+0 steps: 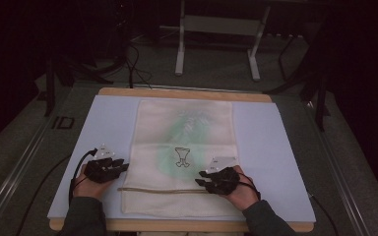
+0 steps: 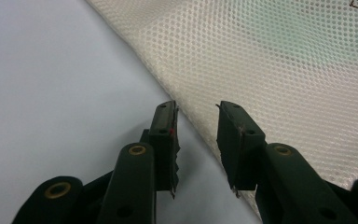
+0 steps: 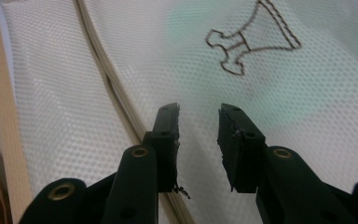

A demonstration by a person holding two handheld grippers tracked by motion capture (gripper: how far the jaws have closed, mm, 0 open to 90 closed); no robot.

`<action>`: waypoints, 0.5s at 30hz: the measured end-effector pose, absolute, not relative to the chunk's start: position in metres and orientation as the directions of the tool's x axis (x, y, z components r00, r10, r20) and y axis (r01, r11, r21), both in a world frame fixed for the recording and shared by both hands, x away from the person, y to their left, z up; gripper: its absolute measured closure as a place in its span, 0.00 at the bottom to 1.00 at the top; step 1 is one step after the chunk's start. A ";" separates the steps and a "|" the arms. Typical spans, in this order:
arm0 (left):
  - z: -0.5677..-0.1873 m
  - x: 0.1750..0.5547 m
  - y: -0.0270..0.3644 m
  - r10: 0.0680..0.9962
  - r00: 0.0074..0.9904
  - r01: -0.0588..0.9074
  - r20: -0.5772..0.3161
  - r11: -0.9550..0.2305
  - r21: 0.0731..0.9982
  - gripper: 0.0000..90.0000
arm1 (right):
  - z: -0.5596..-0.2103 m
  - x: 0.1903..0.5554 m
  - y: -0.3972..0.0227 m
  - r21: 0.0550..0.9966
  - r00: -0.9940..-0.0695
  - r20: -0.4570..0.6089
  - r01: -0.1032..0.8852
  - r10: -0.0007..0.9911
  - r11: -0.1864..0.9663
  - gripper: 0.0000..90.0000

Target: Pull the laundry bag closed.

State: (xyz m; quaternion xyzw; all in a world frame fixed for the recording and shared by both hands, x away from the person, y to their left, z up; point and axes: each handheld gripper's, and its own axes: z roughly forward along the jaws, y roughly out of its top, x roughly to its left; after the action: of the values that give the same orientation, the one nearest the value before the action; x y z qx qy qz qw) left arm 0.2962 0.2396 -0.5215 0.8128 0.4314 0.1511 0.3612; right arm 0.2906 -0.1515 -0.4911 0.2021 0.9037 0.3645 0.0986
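Your wooden table (image 1: 184, 93) carried a pale blue sheet (image 1: 270, 147) over nearly its whole top, and a cream mesh bag (image 1: 152, 123) lay flat on that sheet's middle.

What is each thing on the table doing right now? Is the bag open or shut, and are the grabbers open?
White mesh bag with a green patch: lying flat, zip closed as far as seen.
Pale blue mat: flat under the bag.
Left gripper: jaws open, at the bag's edge.
Right gripper: jaws open, over the bag beside the zip.

blk grippers (image 1: 123, 166), brass rivets, dk-green sleeves (image 1: 84, 216)
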 end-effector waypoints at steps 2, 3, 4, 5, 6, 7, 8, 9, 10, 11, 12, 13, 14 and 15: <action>-0.521 0.296 0.239 0.808 0.585 0.591 -0.067 -0.369 0.717 0.75 | -0.490 0.290 -0.144 0.700 -0.906 -0.031 0.282 0.423 0.656 0.75; -0.521 0.297 0.239 0.807 0.587 0.591 -0.067 -0.370 0.717 0.75 | -0.490 0.290 -0.141 0.701 -0.908 -0.029 0.280 0.419 0.656 0.75; -0.521 0.297 0.239 0.806 0.588 0.589 -0.068 -0.370 0.718 0.75 | -0.490 0.290 -0.139 0.702 -0.910 -0.029 0.276 0.414 0.657 0.75; -0.521 0.297 0.239 0.804 0.591 0.587 -0.067 -0.372 0.719 0.75 | -0.490 0.290 -0.136 0.702 -0.912 -0.028 0.273 0.409 0.658 0.75; -0.521 0.297 0.239 0.804 0.591 0.587 -0.067 -0.372 0.719 0.75 | -0.491 0.290 -0.134 0.701 -0.914 -0.028 0.271 0.405 0.660 0.75; -0.521 0.297 0.238 0.802 0.593 0.586 -0.065 -0.375 0.719 0.75 | -0.491 0.290 -0.131 0.701 -0.916 -0.027 0.269 0.401 0.661 0.75; -0.521 0.297 0.238 0.802 0.594 0.586 -0.066 -0.375 0.718 0.75 | -0.492 0.289 -0.129 0.701 -0.917 -0.024 0.268 0.398 0.661 0.75; -0.521 0.297 0.238 0.801 0.595 0.586 -0.066 -0.376 0.718 0.75 | -0.492 0.289 -0.127 0.701 -0.919 -0.024 0.264 0.393 0.662 0.74; -0.521 0.297 0.238 0.801 0.595 0.586 -0.067 -0.376 0.718 0.75 | -0.493 0.289 -0.124 0.701 -0.921 -0.022 0.262 0.388 0.663 0.74; -0.521 0.297 0.238 0.801 0.595 0.586 -0.067 -0.376 0.718 0.75 | -0.493 0.289 -0.124 0.701 -0.921 -0.022 0.262 0.388 0.663 0.74; -0.521 0.297 0.238 0.800 0.596 0.587 -0.068 -0.376 0.717 0.75 | -0.493 0.288 -0.122 0.699 -0.924 -0.023 0.258 0.382 0.666 0.74; -0.521 0.297 0.238 0.796 0.601 0.587 -0.076 -0.375 0.718 0.75 | -0.494 0.287 -0.117 0.699 -0.927 -0.023 0.252 0.373 0.670 0.74; -0.521 0.297 0.238 0.792 0.605 0.586 -0.084 -0.372 0.720 0.75 | -0.494 0.287 -0.115 0.698 -0.930 -0.026 0.245 0.366 0.673 0.74; -0.521 0.297 0.238 0.789 0.609 0.584 -0.088 -0.370 0.723 0.75 | -0.494 0.286 -0.113 0.696 -0.931 -0.024 0.245 0.363 0.675 0.74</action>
State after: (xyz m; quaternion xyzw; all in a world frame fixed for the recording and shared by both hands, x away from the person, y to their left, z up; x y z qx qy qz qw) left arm 0.2974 0.2382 -0.5212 0.8161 0.4204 0.1377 0.3718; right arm 0.2864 -0.1125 -0.4944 0.1668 0.9116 0.3670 0.0805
